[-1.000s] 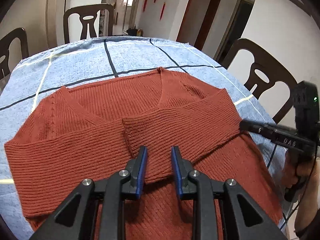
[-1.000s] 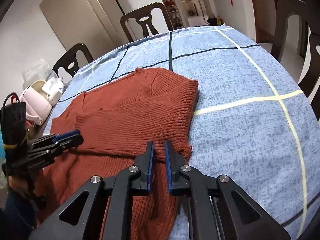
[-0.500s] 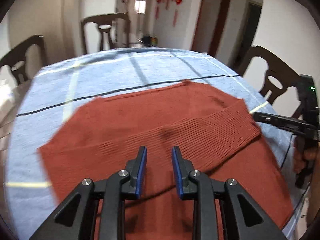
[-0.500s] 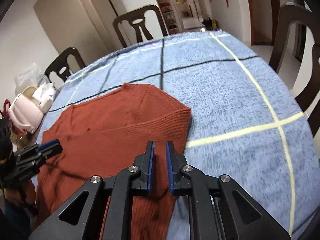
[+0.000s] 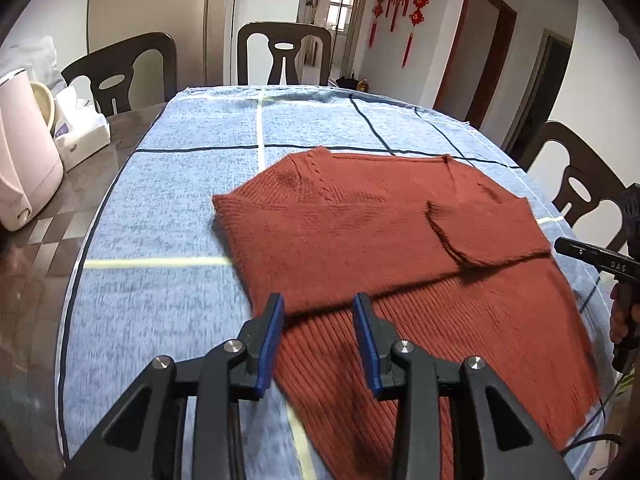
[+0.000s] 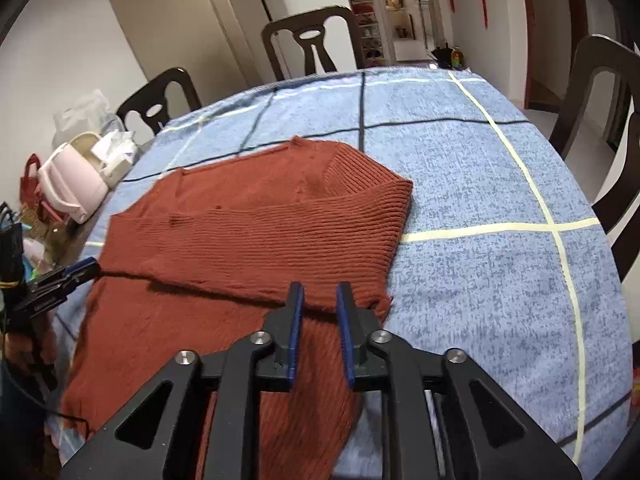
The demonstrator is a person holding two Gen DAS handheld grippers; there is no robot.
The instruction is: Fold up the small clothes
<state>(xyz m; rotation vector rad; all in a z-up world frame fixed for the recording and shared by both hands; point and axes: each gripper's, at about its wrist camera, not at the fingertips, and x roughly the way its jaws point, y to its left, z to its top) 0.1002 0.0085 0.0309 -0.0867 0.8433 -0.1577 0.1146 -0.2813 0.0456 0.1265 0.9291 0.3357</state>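
Observation:
A rust-red knitted sweater (image 5: 360, 232) lies flat on the blue checked tablecloth (image 5: 168, 216), both sleeves folded across its front. My left gripper (image 5: 318, 308) is open and empty, just above the folded sleeve's lower edge at the sweater's left side. My right gripper (image 6: 318, 300) is open and empty over the sleeve's edge near the sweater's (image 6: 256, 232) right side. The right gripper also shows at the right edge of the left wrist view (image 5: 560, 245). The left gripper shows at the left of the right wrist view (image 6: 94, 266).
A pink kettle (image 5: 24, 160) and a tissue pack (image 5: 80, 128) stand on the bare table left of the cloth. Dark wooden chairs (image 5: 282, 54) ring the table. The tablecloth (image 6: 480, 200) lies bare to the right of the sweater.
Both grippers have opened wider and drawn back toward the sweater's sides. The left gripper has swung left, so the kettle and the cloth's left part now show.

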